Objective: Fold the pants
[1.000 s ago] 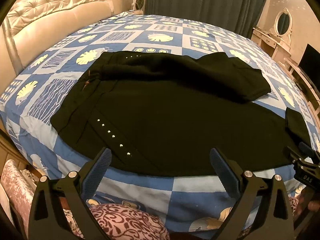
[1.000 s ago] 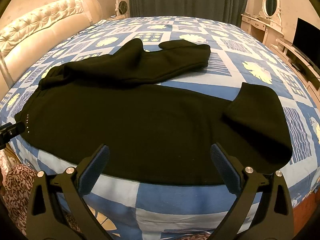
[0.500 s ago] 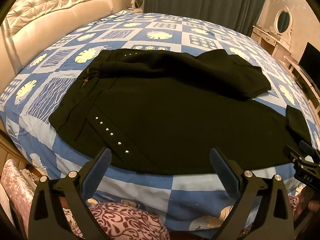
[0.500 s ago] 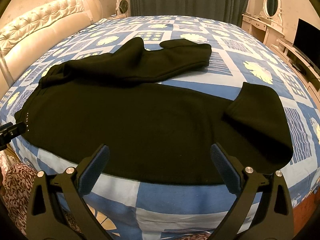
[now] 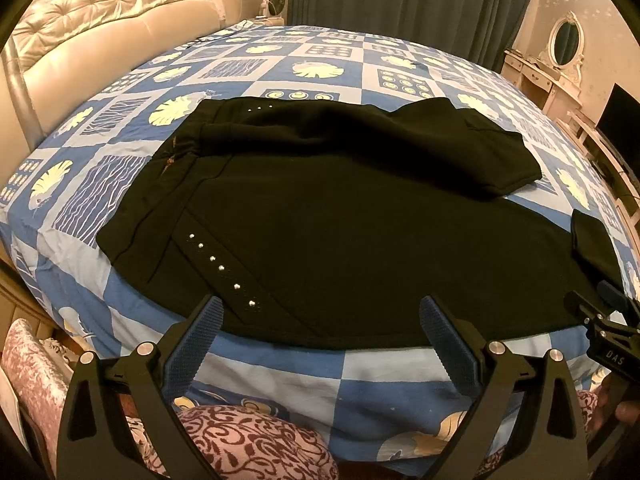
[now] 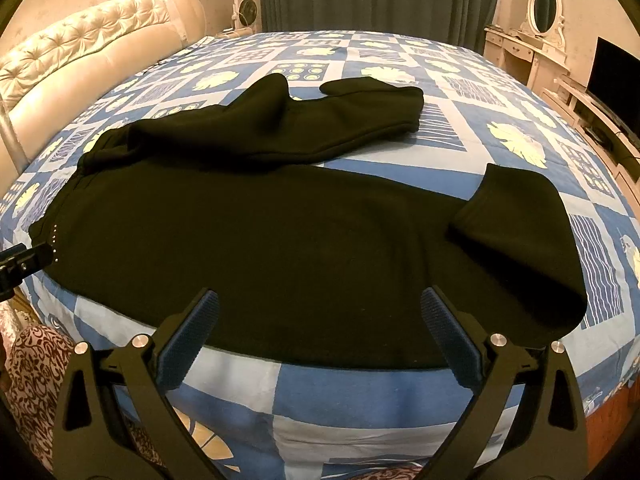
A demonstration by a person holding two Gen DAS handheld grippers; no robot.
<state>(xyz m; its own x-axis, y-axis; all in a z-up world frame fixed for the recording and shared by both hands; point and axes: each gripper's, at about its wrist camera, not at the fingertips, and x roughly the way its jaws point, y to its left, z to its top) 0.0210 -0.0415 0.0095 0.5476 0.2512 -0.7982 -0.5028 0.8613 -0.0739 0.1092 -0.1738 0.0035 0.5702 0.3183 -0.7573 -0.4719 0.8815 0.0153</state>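
A pair of black fleece pants (image 5: 340, 224) lies spread across the middle of both frames on a bed covered with a blue-and-cream patchwork quilt (image 5: 304, 64). The waistband end sits at centre left of the left wrist view, with a line of small silver studs (image 5: 222, 268) running down toward the lower middle. The near leg stretches to the right and its cuff is doubled back on itself at right of centre in the right wrist view (image 6: 516, 236); the far leg (image 6: 280, 124) is bunched and turned over in the upper middle.

The left gripper (image 5: 318, 336) and the right gripper (image 6: 320, 328) both hover at the bottom centre of their frames, just short of the pants' near edge, jaws spread wide and holding nothing.

The main risk, as I judge it, is folding before the cuff and far leg are flattened, which would trap lumps. The thick fleece may also slip from a shallow pinch, or the quilt may be caught with it.

No containers appear.
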